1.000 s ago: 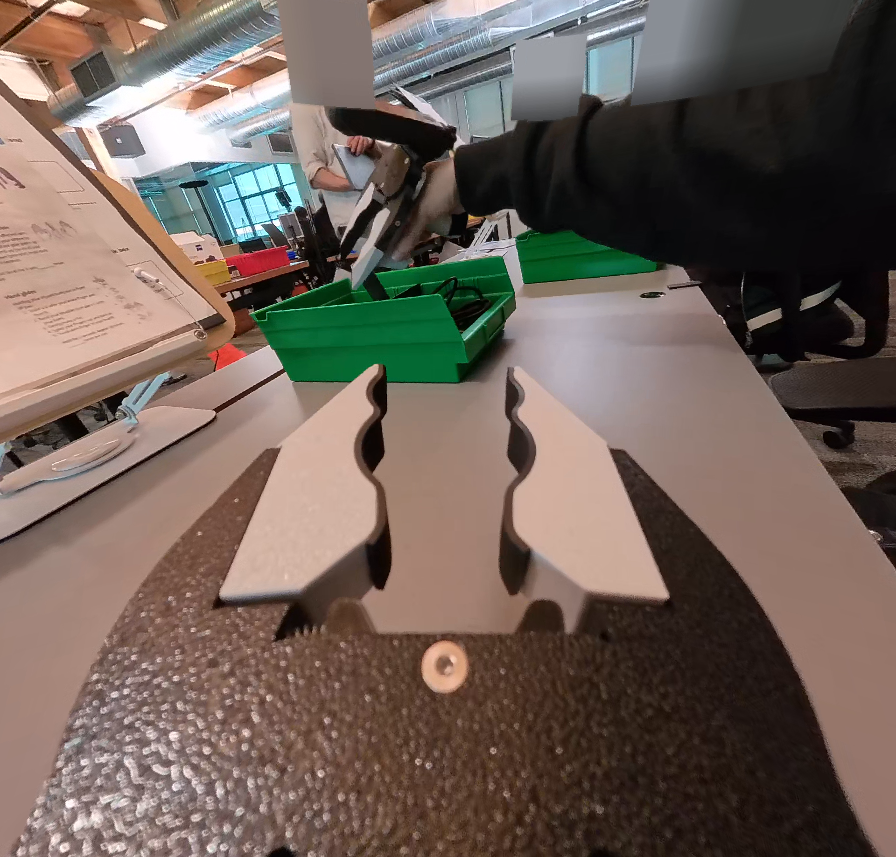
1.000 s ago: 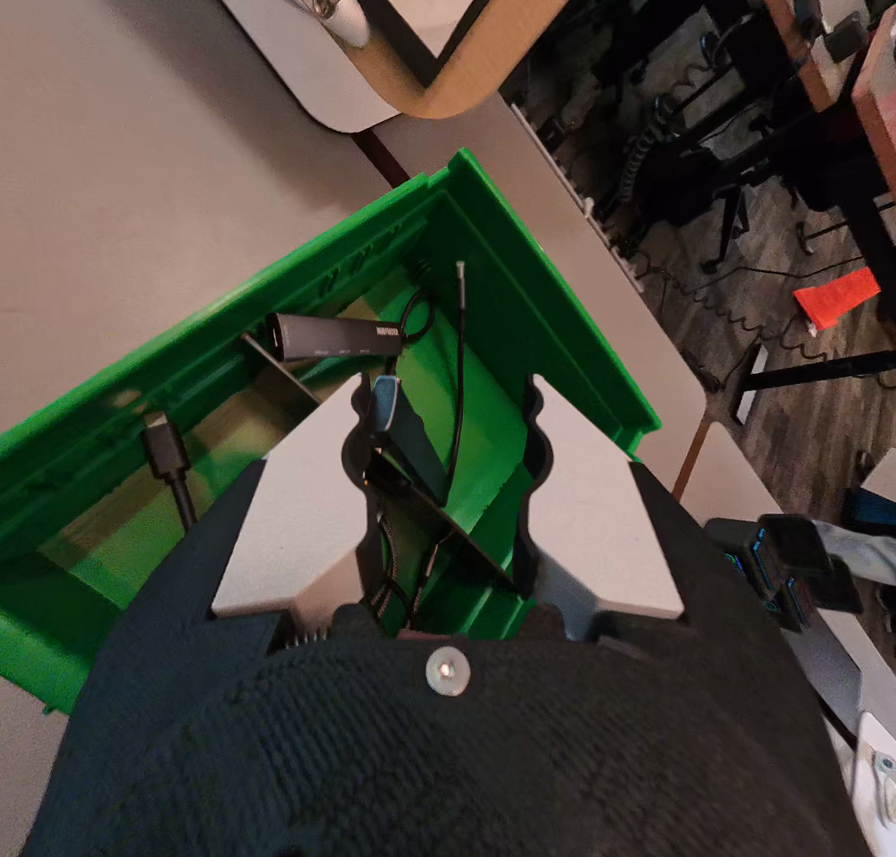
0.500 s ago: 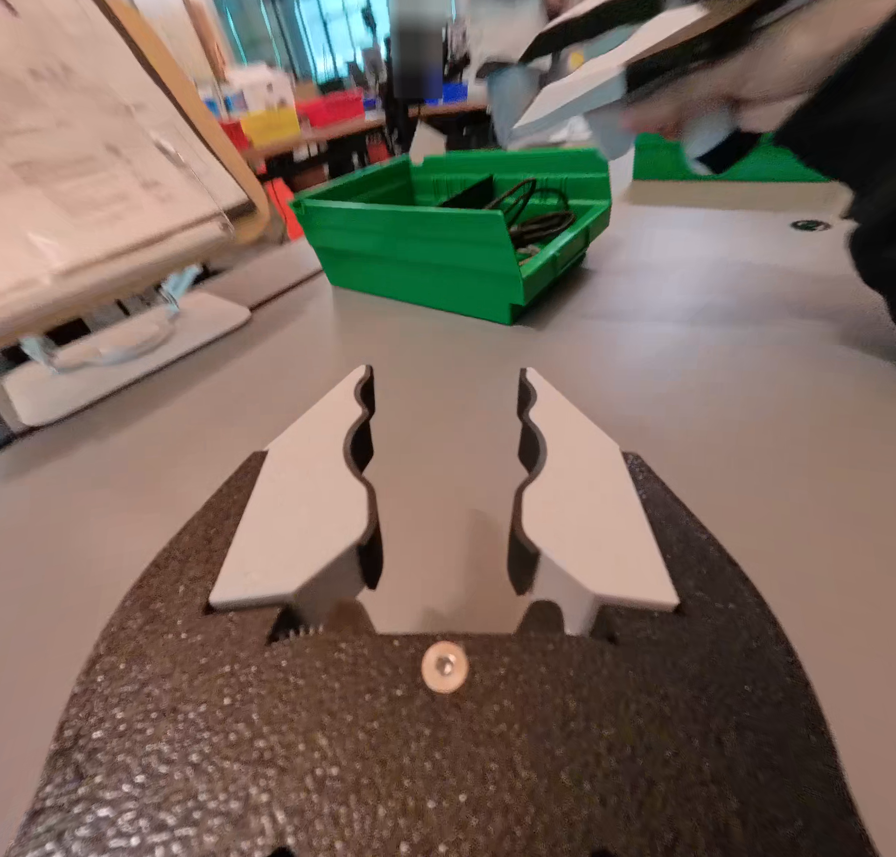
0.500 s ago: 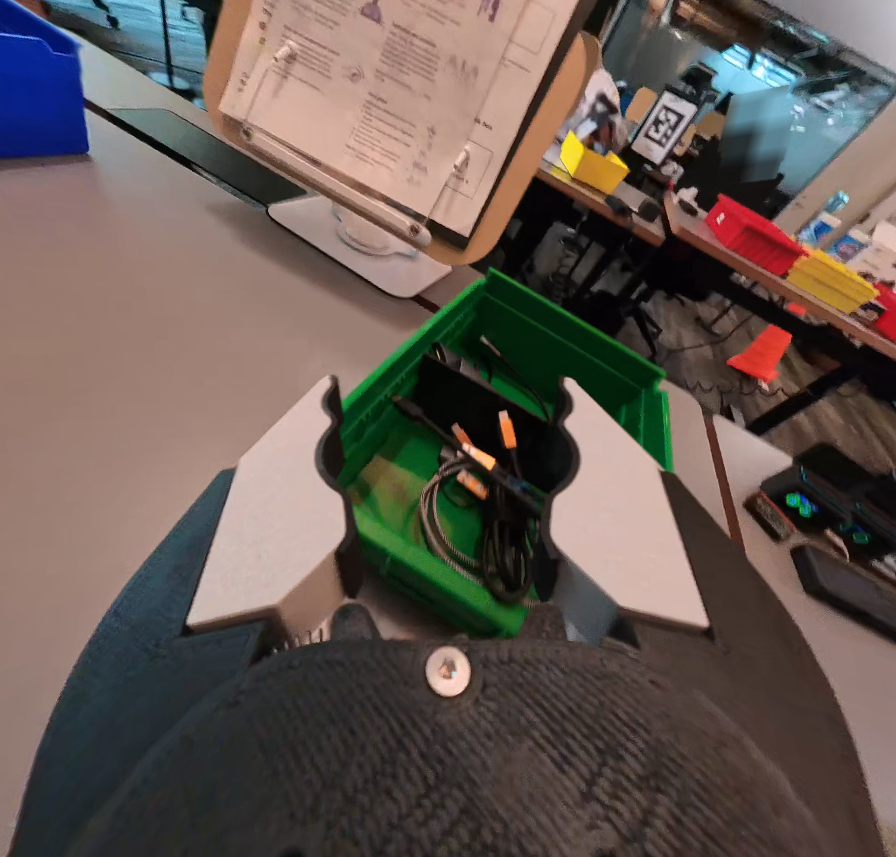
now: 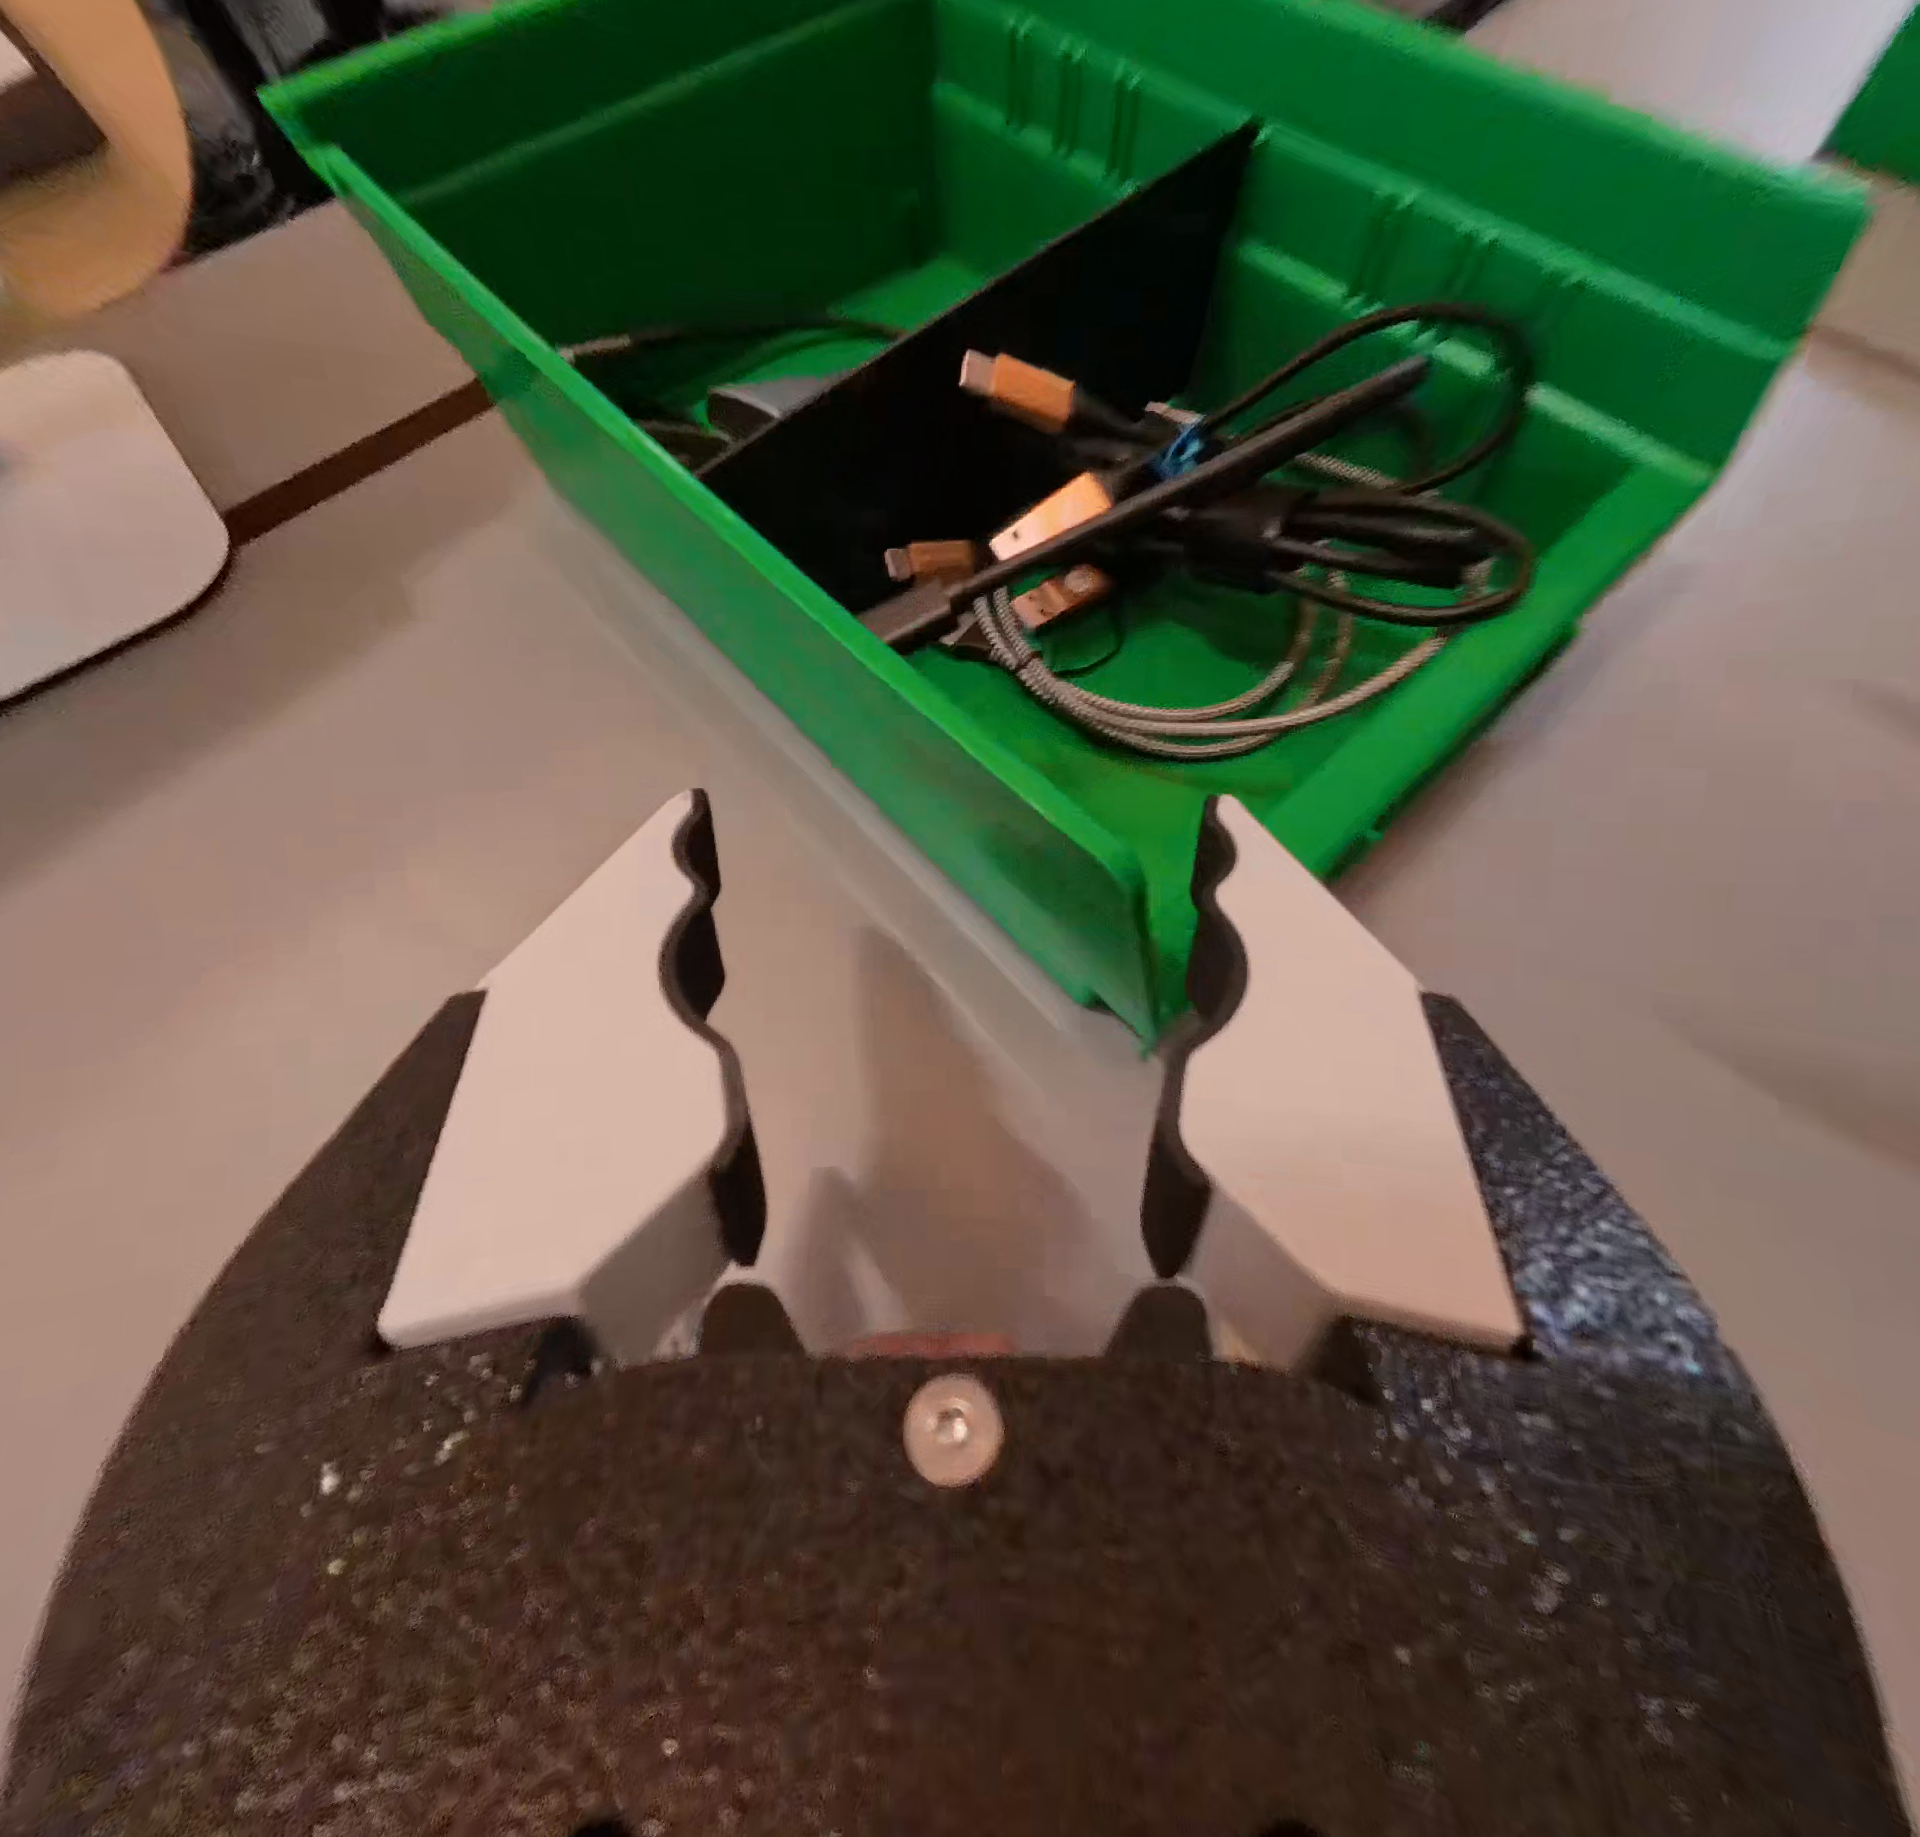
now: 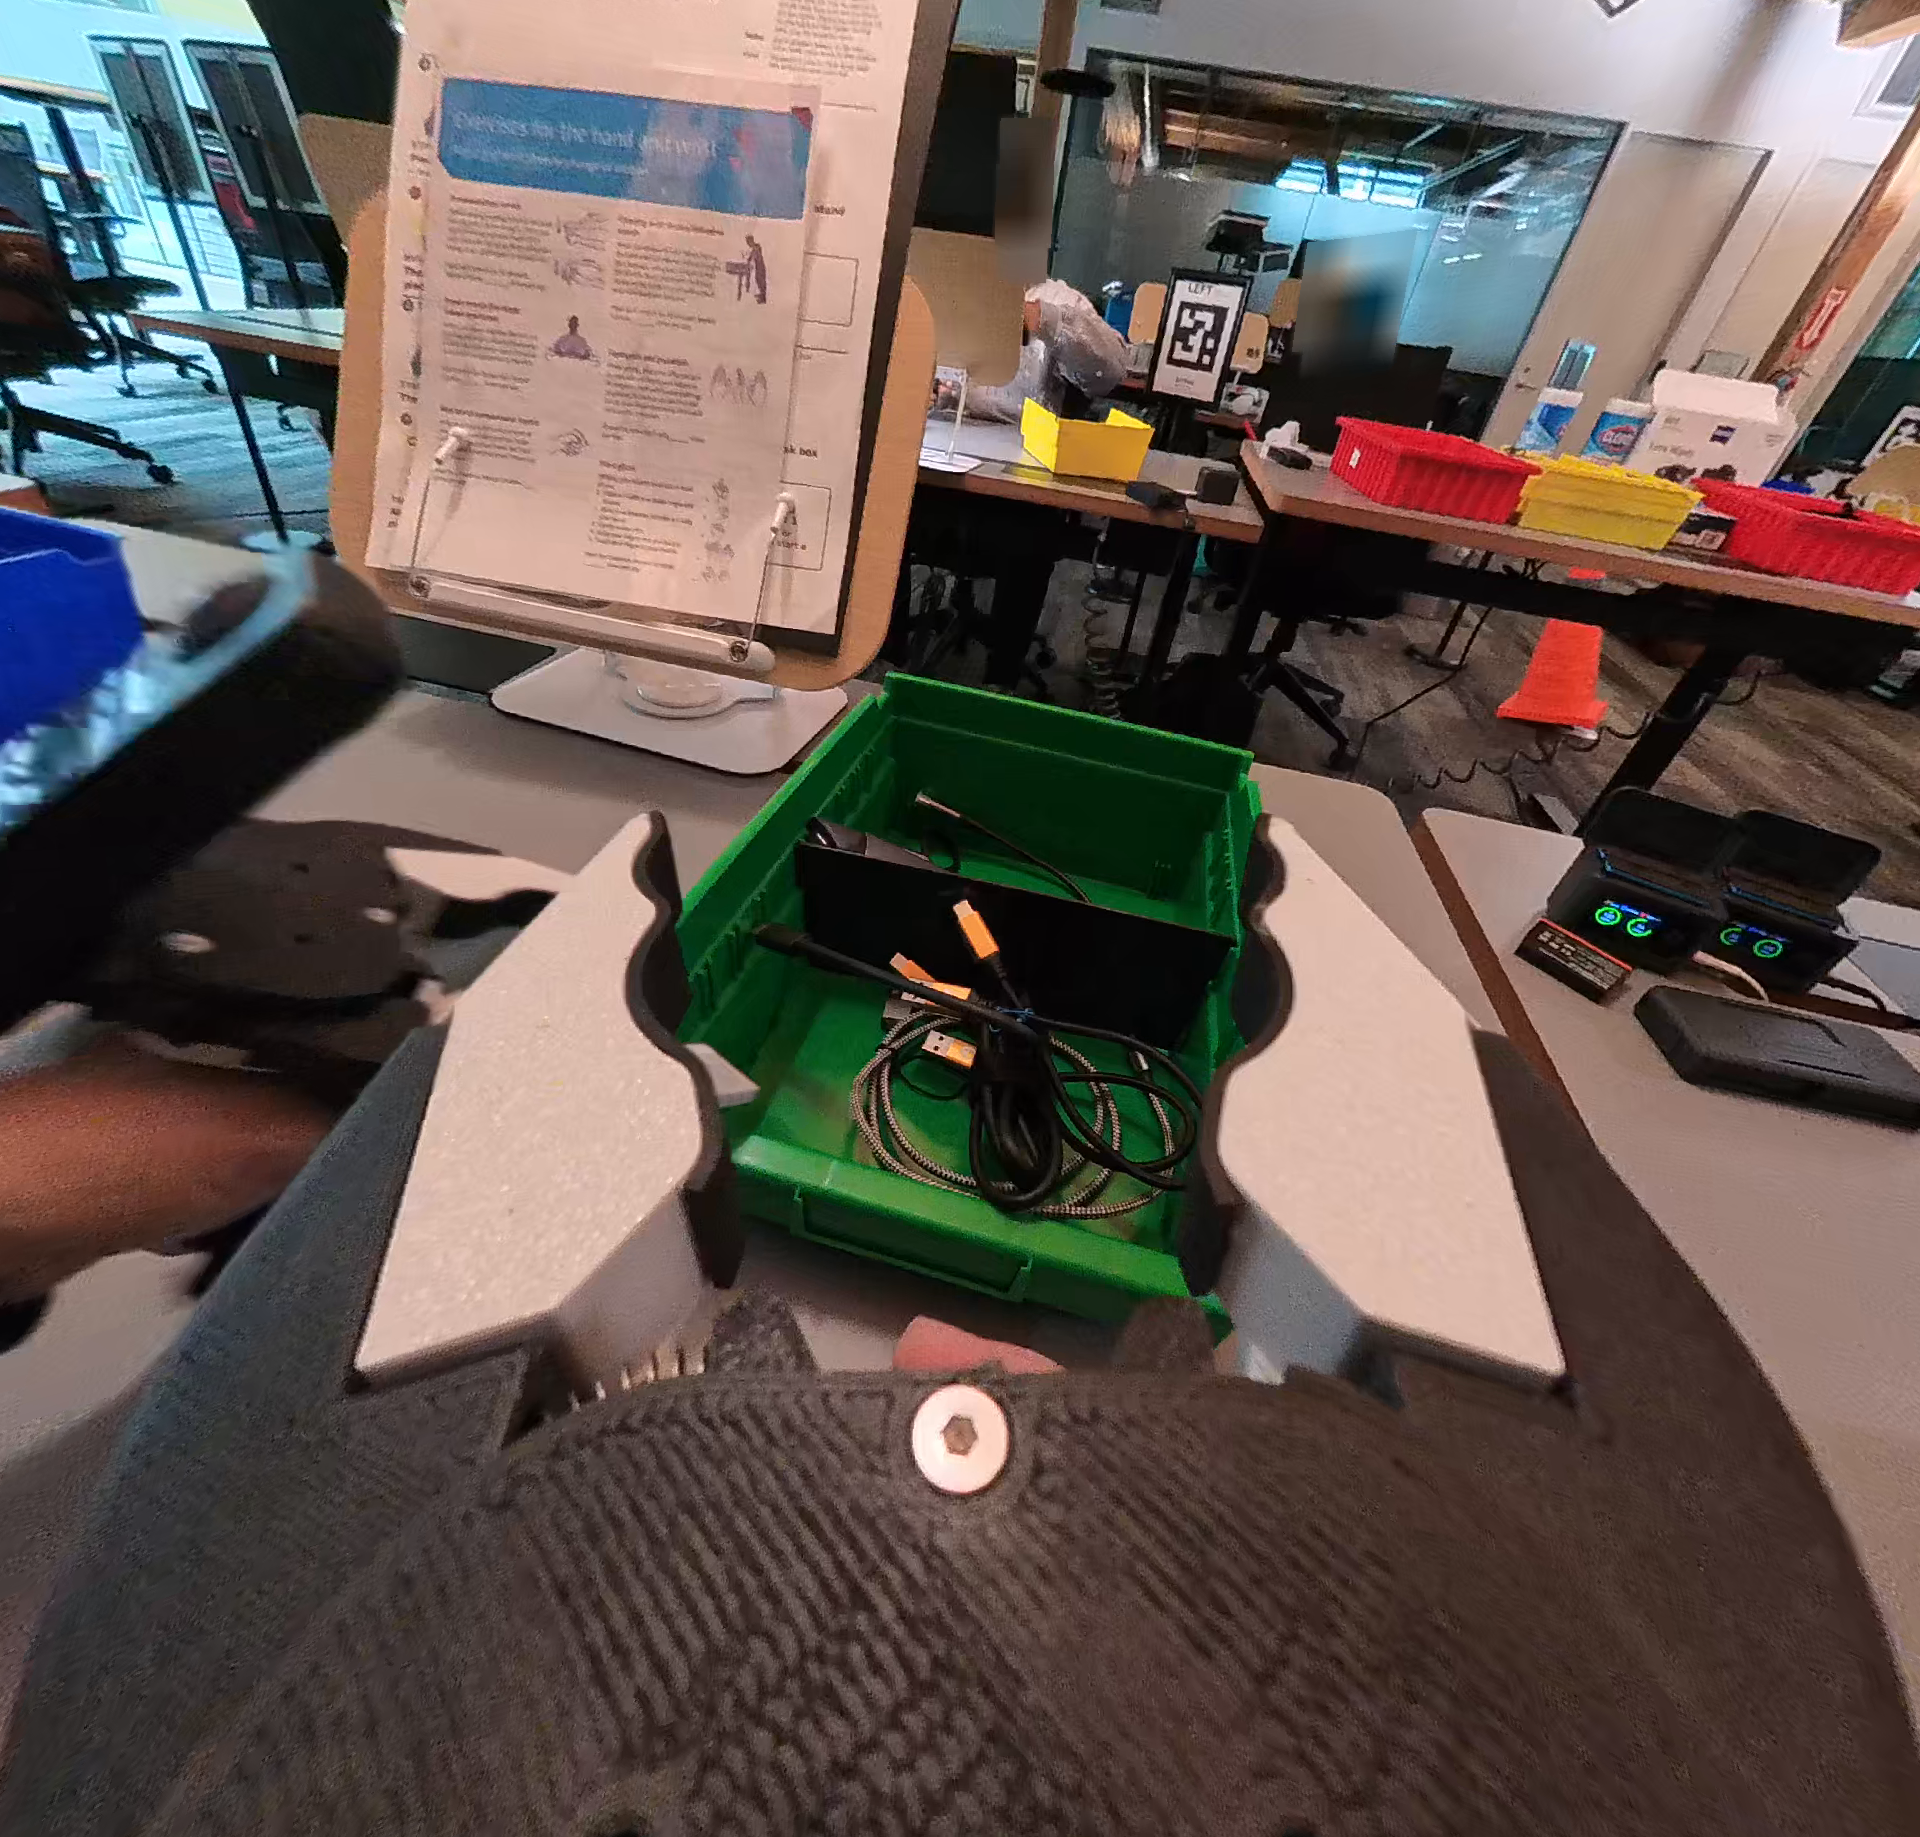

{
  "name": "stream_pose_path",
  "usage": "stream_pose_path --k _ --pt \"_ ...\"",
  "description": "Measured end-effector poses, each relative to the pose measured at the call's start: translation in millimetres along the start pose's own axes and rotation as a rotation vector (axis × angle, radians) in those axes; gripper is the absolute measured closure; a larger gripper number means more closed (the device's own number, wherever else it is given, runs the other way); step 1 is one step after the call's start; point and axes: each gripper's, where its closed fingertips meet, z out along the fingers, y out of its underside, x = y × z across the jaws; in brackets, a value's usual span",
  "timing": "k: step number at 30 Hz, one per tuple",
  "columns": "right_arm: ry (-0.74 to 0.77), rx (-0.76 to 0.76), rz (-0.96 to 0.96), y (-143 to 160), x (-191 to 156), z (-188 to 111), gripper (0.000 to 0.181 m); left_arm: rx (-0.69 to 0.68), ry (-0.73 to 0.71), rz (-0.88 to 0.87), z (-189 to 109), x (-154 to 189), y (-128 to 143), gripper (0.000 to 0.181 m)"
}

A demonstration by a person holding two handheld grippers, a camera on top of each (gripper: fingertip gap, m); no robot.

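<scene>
A green bin [image 5: 665,104] stands on the grey table, split by a black divider [image 5: 1039,364]. One compartment holds a tangle of black and braided cables [image 5: 1247,561] with orange plugs. The other holds a grey adapter [image 5: 758,400] and a thin cable. My left gripper [image 5: 956,821] is open and empty, tilted down, with the bin's near corner between its fingers by the right one. My right gripper [image 6: 956,837] is open and empty, farther back, framing the bin [image 6: 1039,748] and its cables [image 6: 1018,1091]. The left gripper [image 6: 208,852] and the hand holding it show blurred at the left of the right wrist view.
A document stand [image 6: 623,333] with printed sheets stands behind the bin; its white base [image 5: 83,520] shows to the left. A blue bin [image 6: 52,603] is at far left. Black charger cases [image 6: 1704,914] and a flat black box [image 6: 1787,1055] sit to the right.
My left gripper has moved forward to the green bin's near corner and tilted down. My right gripper has pulled up and back out of the bin, and its jaws stand wider.
</scene>
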Motion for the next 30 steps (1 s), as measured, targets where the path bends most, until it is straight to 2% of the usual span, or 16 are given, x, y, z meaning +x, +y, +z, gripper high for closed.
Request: stream_pose_path --k 2,3,6,7,11,16,19,24,27,30 --pt "-0.008 0.003 0.0 -1 -2 1 0.075 -0.01 0.019 0.018 13 1 3 0.101" --pt "-0.014 -0.003 -0.003 1 -4 1 0.076 0.009 0.057 0.053 15 6 2 0.126" --pt "-0.038 -0.032 -0.035 6 -9 4 0.076 0.041 -0.105 0.181 5 -26 4 0.159" --pt "-0.042 -0.038 -0.047 7 -11 4 0.076 0.052 -0.146 0.196 0 -40 6 0.164" --pt "-0.07 -0.045 -0.069 6 -19 5 0.079 0.082 -0.139 0.121 -33 -83 26 0.177" --pt "-0.164 0.002 -0.077 -11 -56 5 0.08 0.087 -0.081 0.152 -115 -102 77 0.177" --pt "-0.353 -0.001 -0.077 -16 -117 5 0.088 0.073 -0.08 0.151 -172 -113 112 0.177" --pt "-0.752 -0.098 -0.064 -13 -257 6 0.08 0.067 -0.115 0.158 -246 -137 159 0.177" --pt "-0.81 -0.142 -0.008 -33 -324 39 0.068 0.085 -0.123 0.084 -269 -152 173 0.177" --pt "-0.893 -0.304 0.125 -43 -396 83 0.063 0.121 -0.123 0.074 -274 -161 176 0.177"
